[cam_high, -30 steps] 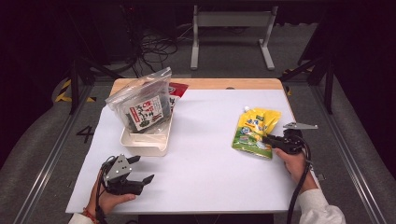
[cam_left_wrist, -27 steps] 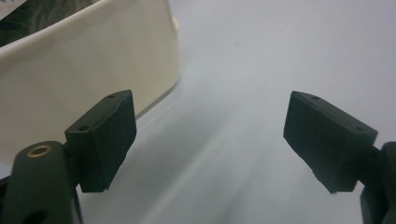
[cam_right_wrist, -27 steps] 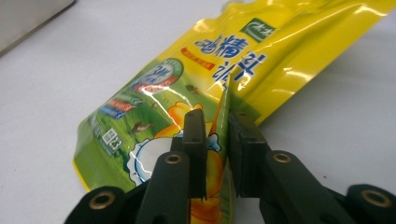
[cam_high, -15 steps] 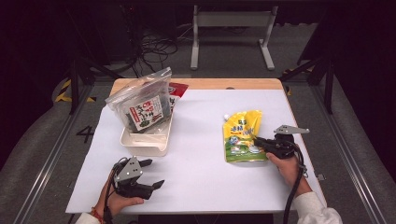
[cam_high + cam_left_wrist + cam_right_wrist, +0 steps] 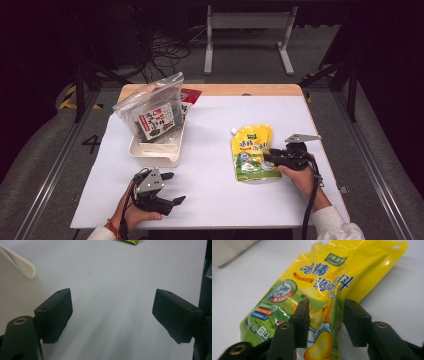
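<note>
A yellow spouted pouch [image 5: 252, 150] lies flat on the white table, right of centre. My right gripper [image 5: 267, 157] reaches over its right edge. In the right gripper view the pouch [image 5: 324, 277] has its lower edge between the jaws of that gripper [image 5: 326, 303]. Those jaws have just been opening, and the pads stand apart from the pouch. My left gripper [image 5: 174, 187] rests near the front edge, open wide with nothing between its jaws. In the left gripper view that gripper [image 5: 112, 312] faces bare table.
A white tray [image 5: 155, 150] stands at the left and holds a clear zip bag [image 5: 152, 112] with a dark packet inside. A red packet [image 5: 190, 95] lies behind it. The tray's wall [image 5: 15, 277] is close to my left gripper.
The pouch has slid left and nearer with the right gripper, whose jaws now stand apart. The left gripper has shifted a little to the right.
</note>
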`<state>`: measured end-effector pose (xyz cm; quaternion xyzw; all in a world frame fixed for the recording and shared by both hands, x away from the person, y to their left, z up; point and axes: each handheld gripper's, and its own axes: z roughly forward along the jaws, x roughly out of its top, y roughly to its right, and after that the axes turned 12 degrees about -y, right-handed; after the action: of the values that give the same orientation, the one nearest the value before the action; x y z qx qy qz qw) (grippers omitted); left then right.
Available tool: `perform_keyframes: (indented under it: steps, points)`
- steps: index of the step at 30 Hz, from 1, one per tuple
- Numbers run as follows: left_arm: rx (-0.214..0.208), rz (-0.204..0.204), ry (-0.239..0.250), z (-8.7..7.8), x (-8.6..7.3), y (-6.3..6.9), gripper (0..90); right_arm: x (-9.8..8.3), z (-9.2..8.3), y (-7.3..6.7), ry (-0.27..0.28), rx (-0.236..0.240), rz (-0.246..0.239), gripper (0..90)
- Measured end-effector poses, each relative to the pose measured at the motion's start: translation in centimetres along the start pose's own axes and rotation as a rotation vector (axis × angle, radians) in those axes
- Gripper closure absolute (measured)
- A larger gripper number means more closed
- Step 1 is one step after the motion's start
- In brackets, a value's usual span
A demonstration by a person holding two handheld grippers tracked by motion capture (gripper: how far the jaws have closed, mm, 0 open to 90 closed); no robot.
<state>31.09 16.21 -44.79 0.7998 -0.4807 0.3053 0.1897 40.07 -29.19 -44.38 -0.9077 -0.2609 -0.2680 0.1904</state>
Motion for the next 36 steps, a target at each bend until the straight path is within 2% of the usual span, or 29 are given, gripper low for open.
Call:
perform_keyframes:
  steps: [1, 2, 4, 6, 7, 9, 11, 13, 16, 18, 21, 23, 30, 32, 36]
  points:
    - [0.001, 0.001, 0.000, 0.0, 0.0, 0.0, 17.5, 0.2, 0.3, 0.1, -0.024, 0.013, 0.005, 45.3]
    - [-0.001, 0.004, -0.004, 0.0, 0.0, 0.0, 17.5, 0.3, 0.5, 0.1, -0.024, 0.024, 0.017, 43.3]
    - [-0.008, 0.004, -0.002, 0.1, 0.1, -0.1, 17.5, 0.5, 0.8, 0.0, -0.024, 0.008, 0.027, 42.0]
    - [-0.013, 0.000, 0.004, 0.2, 0.1, -0.1, 17.5, 0.6, 1.1, -0.1, -0.027, 0.013, 0.036, 44.3]
    - [-0.013, 0.000, 0.004, 0.2, 0.1, -0.1, 17.4, 0.6, 1.1, -0.1, -0.028, 0.022, 0.042, 50.5]
    - [-0.021, 0.002, 0.001, 0.5, 0.5, -0.2, 17.4, 0.4, 0.8, -0.1, -0.024, 0.011, 0.032, 67.2]
    - [-0.030, -0.003, 0.000, 0.8, 0.8, -0.1, 17.6, 0.3, 0.6, -0.2, -0.019, 0.011, 0.001, 75.7]
    - [-0.031, 0.004, -0.006, 1.4, 1.2, 0.0, 17.7, 0.3, 0.5, -0.5, -0.015, 0.000, -0.020, 79.2]
    - [-0.077, 0.003, -0.014, 2.5, 1.9, 0.4, 17.8, 0.2, 0.4, -1.1, 0.008, -0.038, -0.059, 84.5]
    - [-0.096, 0.013, -0.015, 3.0, 2.4, 0.8, 17.8, -0.1, 0.3, -1.2, 0.033, -0.040, -0.069, 85.4]
    - [-0.120, 0.024, -0.007, 3.7, 3.3, 1.2, 17.7, -0.5, 0.2, -1.6, 0.058, -0.018, -0.083, 86.2]
    - [-0.123, 0.029, -0.005, 4.0, 4.0, 1.2, 17.7, -0.7, 0.1, -2.0, 0.072, -0.010, -0.099, 86.3]
    - [-0.133, -0.026, 0.022, 4.9, 5.3, 0.6, 17.7, -0.7, -0.5, -3.5, 0.148, 0.016, -0.121, 86.3]
    - [-0.104, -0.033, 0.036, 4.9, 5.6, 0.6, 18.0, -0.7, -0.8, -4.1, 0.175, 0.023, -0.141, 86.3]
    - [-0.120, -0.050, 0.054, 5.0, 6.0, 0.6, 18.3, -0.6, -1.2, -5.9, 0.219, 0.040, -0.183, 86.3]
